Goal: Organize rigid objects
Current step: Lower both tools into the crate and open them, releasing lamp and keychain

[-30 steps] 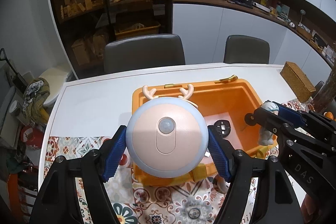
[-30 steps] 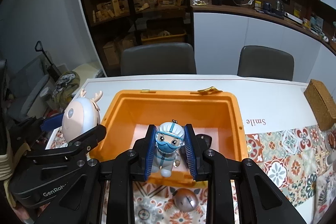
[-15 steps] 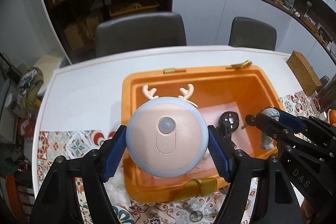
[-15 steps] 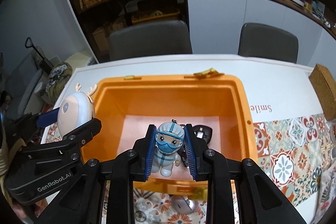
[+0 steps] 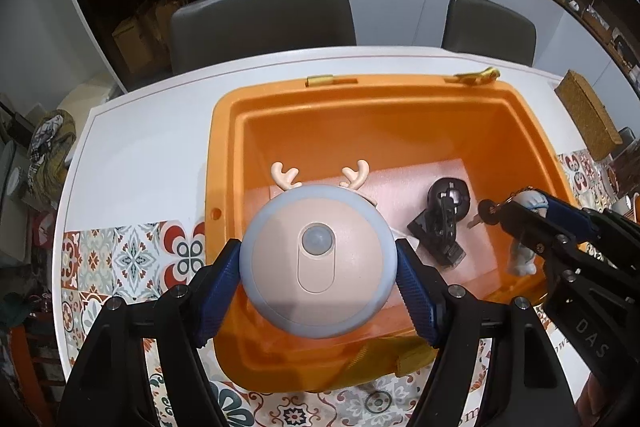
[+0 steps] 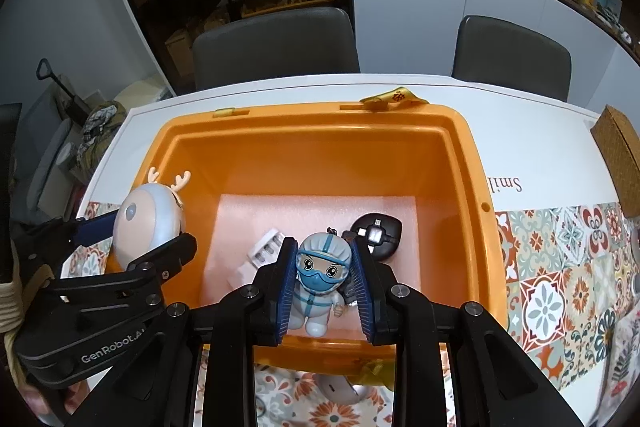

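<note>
My left gripper (image 5: 318,267) is shut on a round pink-and-blue deer night light (image 5: 318,263) with small antlers, held over the near-left part of the orange bin (image 5: 360,95); it also shows in the right wrist view (image 6: 148,223). My right gripper (image 6: 322,283) is shut on a small figurine in a blue mask and white suit (image 6: 320,279), held over the bin's near side; the figurine shows in the left wrist view (image 5: 524,231). Inside the bin, on pink foam, lie a black charger gadget (image 6: 376,233) and a white clip-like piece (image 6: 256,259).
The bin (image 6: 320,119) stands on a white table with a patterned tile mat (image 6: 560,267). A wicker box (image 6: 620,163) sits at the right. A computer mouse (image 6: 336,389) lies in front of the bin. Two grey chairs (image 6: 276,47) stand behind the table.
Both grippers have moved forward and higher over the bin with their objects, so the bin's inside now shows from above. Both grips are unchanged.
</note>
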Motion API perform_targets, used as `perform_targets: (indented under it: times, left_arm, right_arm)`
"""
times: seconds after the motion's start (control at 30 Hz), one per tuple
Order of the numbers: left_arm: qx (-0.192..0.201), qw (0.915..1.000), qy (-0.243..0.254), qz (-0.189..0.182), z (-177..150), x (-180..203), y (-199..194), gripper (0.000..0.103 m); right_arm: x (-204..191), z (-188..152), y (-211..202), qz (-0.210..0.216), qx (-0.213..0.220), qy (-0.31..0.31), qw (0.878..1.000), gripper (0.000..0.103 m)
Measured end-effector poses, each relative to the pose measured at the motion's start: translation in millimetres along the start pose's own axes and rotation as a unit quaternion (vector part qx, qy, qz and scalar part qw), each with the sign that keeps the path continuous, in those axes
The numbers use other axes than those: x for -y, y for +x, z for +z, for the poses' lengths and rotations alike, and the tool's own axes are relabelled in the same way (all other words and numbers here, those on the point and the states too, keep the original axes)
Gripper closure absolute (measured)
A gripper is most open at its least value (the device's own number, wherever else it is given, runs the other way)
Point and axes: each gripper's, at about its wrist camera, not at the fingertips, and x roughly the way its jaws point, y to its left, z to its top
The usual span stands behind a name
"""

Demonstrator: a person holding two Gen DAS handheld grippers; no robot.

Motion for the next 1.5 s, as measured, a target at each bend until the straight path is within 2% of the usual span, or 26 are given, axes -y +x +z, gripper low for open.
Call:
perform_targets:
  times: [0.23,0.5,0.6,0.67,0.7,0.73,0.8,0.93,1.07,1.5]
  left_arm:
    - [-0.018,0.9998,0.0,0.004,-2.0,0.5,6.5,0.028]
    - [0.012,0.9999,-0.004,0.011,-1.5,0.2,-15.9,0.026]
    - [0.029,0.9992,-0.01,0.026,-1.9,-2.4,-25.7,0.017]
    - [0.038,0.9984,-0.012,0.041,-3.4,-4.7,-30.7,0.016]
    - [0.04,0.9981,-0.012,0.045,-3.6,-5.9,-32.1,0.016]
    - [0.041,0.9979,-0.014,0.048,-4.4,-7.6,-33.4,0.016]
    - [0.04,0.9979,-0.021,0.047,-6.7,-11.0,-35.6,0.016]
    - [0.044,0.9973,-0.028,0.051,-14.5,-16.5,-42.0,0.015]
    - [0.055,0.9964,-0.032,0.056,-24.1,-18.7,-51.0,0.009]
    - [0.062,0.9963,-0.042,0.043,-47.4,-15.6,-71.3,0.008]
  right_arm:
    - [2.4,-1.7,2.5,-0.001,-0.005,0.001,1.0,0.075]
    - [4.9,-1.1,2.0,0.0,-0.006,0.008,1.0,0.075]
    - [4.5,-1.0,1.5,0.001,-0.005,0.008,1.0,0.075]
    - [3.5,-0.8,0.5,0.001,-0.004,0.006,1.0,0.075]
    - [2.9,-0.6,-0.1,0.003,-0.004,0.006,1.0,0.073]
    - [3.3,-0.6,-1.6,0.005,-0.004,0.006,1.0,0.061]
    - [3.3,-0.8,-4.2,-0.001,0.001,0.009,1.0,0.046]
    - [3.7,-3.5,-11.0,-0.006,0.008,0.011,1.0,0.046]
    - [3.1,-8.9,-18.9,-0.008,0.014,0.008,1.0,0.046]
    - [-1.9,-35.0,-55.2,-0.007,0.046,-0.002,0.999,0.042]
